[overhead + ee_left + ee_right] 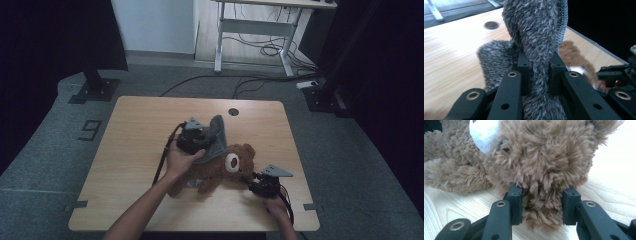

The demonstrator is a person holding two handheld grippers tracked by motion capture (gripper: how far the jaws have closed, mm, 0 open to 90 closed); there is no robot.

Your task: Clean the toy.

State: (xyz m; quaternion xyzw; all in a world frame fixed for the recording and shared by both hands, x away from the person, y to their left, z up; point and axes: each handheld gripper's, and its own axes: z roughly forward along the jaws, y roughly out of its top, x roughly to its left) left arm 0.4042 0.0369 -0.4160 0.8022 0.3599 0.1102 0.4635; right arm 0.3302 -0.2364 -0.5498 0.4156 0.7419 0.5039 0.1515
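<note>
Dim, murky high view; both gripper views bright, tabletop glare, blurred edges

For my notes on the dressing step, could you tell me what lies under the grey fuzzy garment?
The grey fuzzy garment, pinched by the left gripper, drapes over the brown teddy bear. The bear's head and legs stick out; its covered upper body cannot be seen.

My brown plush teddy bear point(215, 170) lies across the middle of the wooden table, its white muzzle turned up and its head toward my right. A fuzzy grey knitted garment point(216, 137) drapes over its body, one end lifted upright above it.
</note>
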